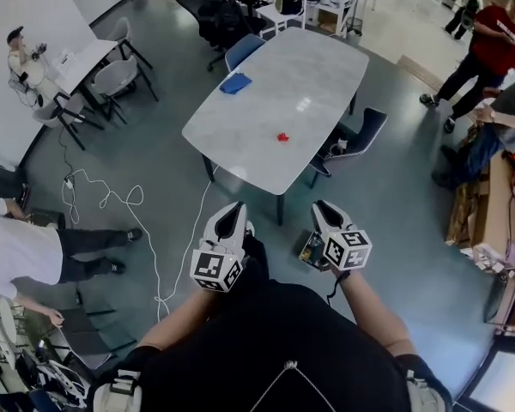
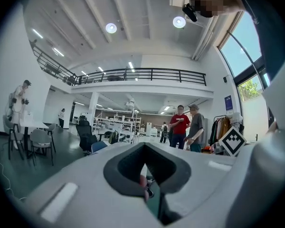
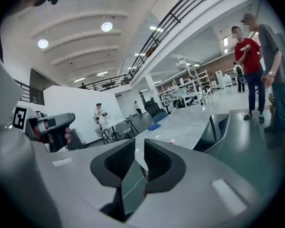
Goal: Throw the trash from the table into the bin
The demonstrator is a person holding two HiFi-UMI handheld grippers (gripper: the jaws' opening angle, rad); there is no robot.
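Note:
A small red scrap of trash (image 1: 282,136) lies near the front of the long pale table (image 1: 309,75), and a blue item (image 1: 235,83) lies at its far left edge. My left gripper (image 1: 234,209) and right gripper (image 1: 322,206) hang side by side over the floor, short of the table. Both are shut and hold nothing. In the right gripper view, the table (image 3: 180,127), the red scrap (image 3: 170,142) and the blue item (image 3: 154,126) lie beyond my right gripper (image 3: 138,156). My left gripper (image 2: 147,175) points into the hall. A small dark container (image 1: 312,251), partly hidden, sits on the floor by my right gripper.
Chairs (image 1: 360,131) stand around the table. A white cable (image 1: 112,200) snakes across the floor at left. A person in white (image 1: 26,251) sits at the left, and people (image 1: 498,45) stand at the far right. Wooden shelving (image 1: 489,213) lines the right side.

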